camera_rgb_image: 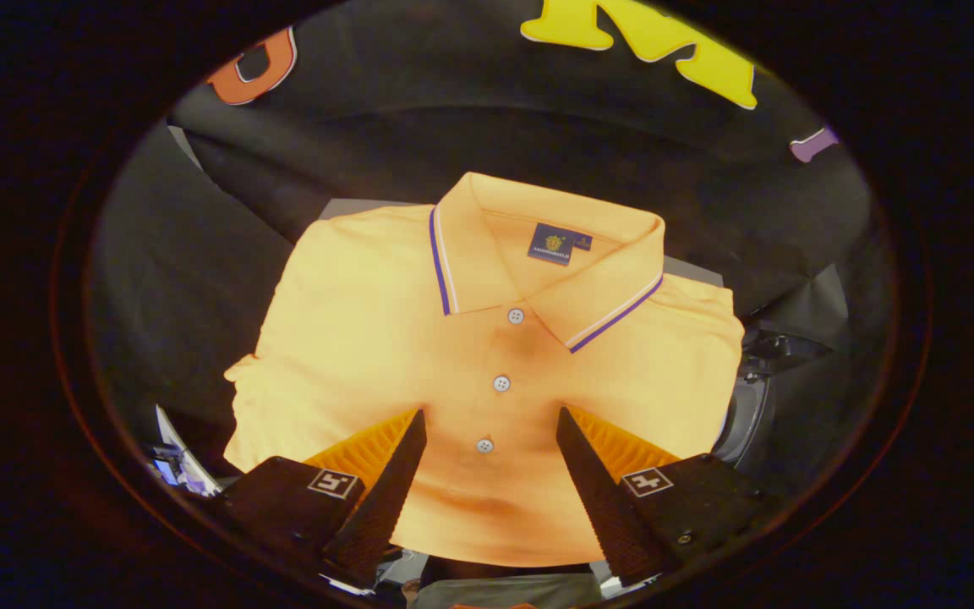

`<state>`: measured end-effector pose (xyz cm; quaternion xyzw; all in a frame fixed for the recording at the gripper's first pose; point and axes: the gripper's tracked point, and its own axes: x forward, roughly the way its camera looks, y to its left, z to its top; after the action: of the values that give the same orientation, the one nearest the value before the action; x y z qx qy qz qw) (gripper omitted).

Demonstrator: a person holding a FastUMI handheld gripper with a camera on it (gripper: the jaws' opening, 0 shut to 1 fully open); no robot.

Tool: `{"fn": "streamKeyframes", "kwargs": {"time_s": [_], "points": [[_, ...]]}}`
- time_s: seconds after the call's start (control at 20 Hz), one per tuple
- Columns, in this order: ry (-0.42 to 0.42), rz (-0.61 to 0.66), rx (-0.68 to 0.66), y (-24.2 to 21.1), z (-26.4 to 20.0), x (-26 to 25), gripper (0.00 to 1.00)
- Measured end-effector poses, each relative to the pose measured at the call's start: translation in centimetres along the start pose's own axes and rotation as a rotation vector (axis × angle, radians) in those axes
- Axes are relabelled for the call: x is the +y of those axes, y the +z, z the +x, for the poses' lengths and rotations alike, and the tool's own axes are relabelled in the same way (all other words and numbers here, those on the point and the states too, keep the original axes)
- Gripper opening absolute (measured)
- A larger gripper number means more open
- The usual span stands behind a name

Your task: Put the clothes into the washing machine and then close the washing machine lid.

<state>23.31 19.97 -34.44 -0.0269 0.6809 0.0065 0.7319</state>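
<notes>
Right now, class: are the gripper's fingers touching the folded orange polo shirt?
Cannot tell. In the gripper view the gripper is open, its fingers spread either side of the button placket of the polo shirt, overlapping it, but no contact or gap shows plainly.

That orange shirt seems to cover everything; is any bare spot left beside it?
Little. The folded polo shirt hides its support except a grey strip behind its shoulder. The hand-held gripper, fingers open, hovers over the button placket, so the middle is crowded.

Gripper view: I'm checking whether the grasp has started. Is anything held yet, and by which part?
Nothing is held. The gripper is open, its fingers apart over the folded orange polo shirt, straddling the button placket.
</notes>
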Motion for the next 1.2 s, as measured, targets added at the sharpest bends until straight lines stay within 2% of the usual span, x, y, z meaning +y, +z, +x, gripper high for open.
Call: {"fn": "streamKeyframes", "kwargs": {"time_s": [0.3, 0.65, 0.95, 1.1, 1.2], "points": [[-0.038, -0.037, -0.028, 0.2, 0.5, 0.3, 0.96], [-0.013, -0.052, -0.104, 0.1, 0.8, 0.4, 0.93], [-0.013, -0.014, -0.041, 0.0, 0.7, -0.1, 0.83], [-0.024, 0.022, -0.015, 0.4, 0.6, -0.7, 0.57], [-0.027, 0.026, -0.012, 0.4, 0.7, -1.0, 0.43]]}}
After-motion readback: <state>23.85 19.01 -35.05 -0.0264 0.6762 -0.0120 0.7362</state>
